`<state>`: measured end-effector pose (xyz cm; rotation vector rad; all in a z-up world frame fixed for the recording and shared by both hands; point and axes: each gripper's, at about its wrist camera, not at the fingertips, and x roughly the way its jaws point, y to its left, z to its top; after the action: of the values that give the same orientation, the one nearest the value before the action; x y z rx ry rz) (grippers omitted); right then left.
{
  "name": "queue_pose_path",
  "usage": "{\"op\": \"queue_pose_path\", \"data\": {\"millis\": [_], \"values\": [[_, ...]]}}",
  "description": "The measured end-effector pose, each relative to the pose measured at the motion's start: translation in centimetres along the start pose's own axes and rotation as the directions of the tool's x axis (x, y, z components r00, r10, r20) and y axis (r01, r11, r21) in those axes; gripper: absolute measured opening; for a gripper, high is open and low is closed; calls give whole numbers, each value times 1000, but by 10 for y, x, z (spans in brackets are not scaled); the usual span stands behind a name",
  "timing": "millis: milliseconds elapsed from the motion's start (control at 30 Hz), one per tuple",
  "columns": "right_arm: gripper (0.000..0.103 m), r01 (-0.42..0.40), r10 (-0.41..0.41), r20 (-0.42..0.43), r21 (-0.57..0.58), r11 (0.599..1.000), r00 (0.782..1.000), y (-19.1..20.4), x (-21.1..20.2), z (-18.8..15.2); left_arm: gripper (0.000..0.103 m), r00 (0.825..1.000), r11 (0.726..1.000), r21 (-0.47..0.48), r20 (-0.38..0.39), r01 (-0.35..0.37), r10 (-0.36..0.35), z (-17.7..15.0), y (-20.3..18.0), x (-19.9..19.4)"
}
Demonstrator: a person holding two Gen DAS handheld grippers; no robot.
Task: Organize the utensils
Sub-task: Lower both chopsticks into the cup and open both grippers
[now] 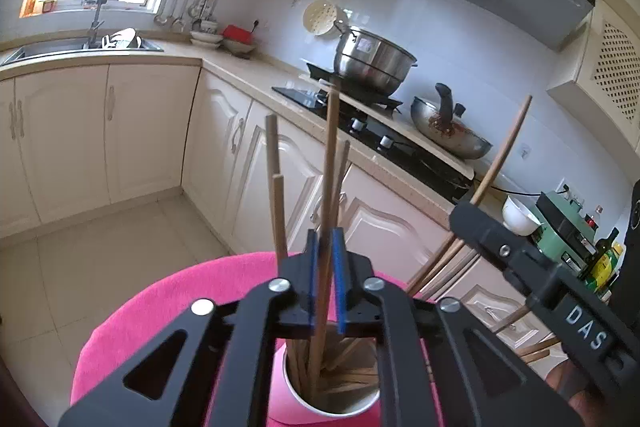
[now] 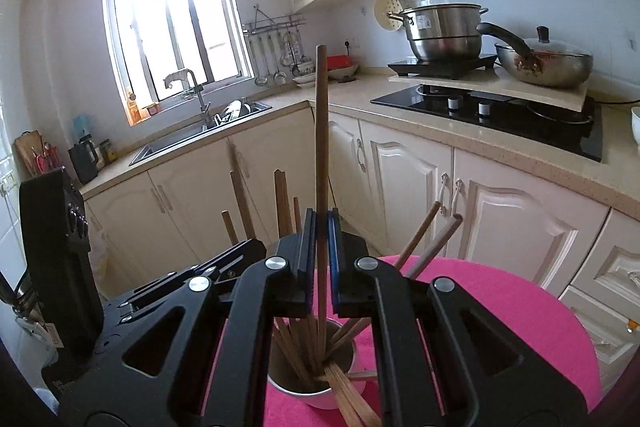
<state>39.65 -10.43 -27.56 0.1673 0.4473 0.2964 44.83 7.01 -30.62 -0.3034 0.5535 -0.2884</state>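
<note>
Your left gripper (image 1: 326, 239) has its blue pads standing slightly apart around one upright wooden chopstick (image 1: 330, 163); the stick runs through the gap, leaning against the left pad with daylight showing at the right one, so the pads are not pressing on it. Its lower end stands in the white cup (image 1: 328, 393) directly below the jaws, at six o'clock from the fingertips, among a bundle of other chopsticks (image 1: 277, 187) that lean out toward eleven o'clock. The cup sits on a round pink surface (image 1: 160, 307).

Your right gripper (image 2: 321, 231) is clamped on a second chopstick (image 2: 321, 131), the pads drawn tight against it with no gap to see. That stick rises straight toward twelve o'clock, and its foot goes down into the same cup (image 2: 316, 393) at six o'clock. More sticks fan out of the cup: a group at ten to eleven o'clock and two at one to two o'clock (image 2: 424, 239). The black body of your other gripper (image 2: 56, 247) sits at nine o'clock in the right wrist view.

Beyond the pink surface, cream cabinets (image 2: 412, 187) run under a counter, with the sink (image 2: 200, 135) at ten o'clock and a steel pot (image 2: 444, 35) and a wok (image 2: 548, 65) by the black hob (image 2: 492, 115) at one to two o'clock.
</note>
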Motion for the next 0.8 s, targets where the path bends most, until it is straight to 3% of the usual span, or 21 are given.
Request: {"op": "queue_pose_path", "data": {"millis": [33, 400, 800], "values": [[6, 3, -3, -6, -6, 1000, 1000, -1, 0, 0, 17, 1000, 1000, -4, -1, -3, 3, -1, 0, -1], [6, 10, -10, -2, -43, 999, 1000, -3, -8, 9, 26, 998, 999, -1, -35, -52, 52, 1, -8, -10], [7, 33, -36, -55, -60, 998, 998, -8, -3, 0, 34, 993, 995, 4, -63, -102, 102, 1, -16, -17]]}}
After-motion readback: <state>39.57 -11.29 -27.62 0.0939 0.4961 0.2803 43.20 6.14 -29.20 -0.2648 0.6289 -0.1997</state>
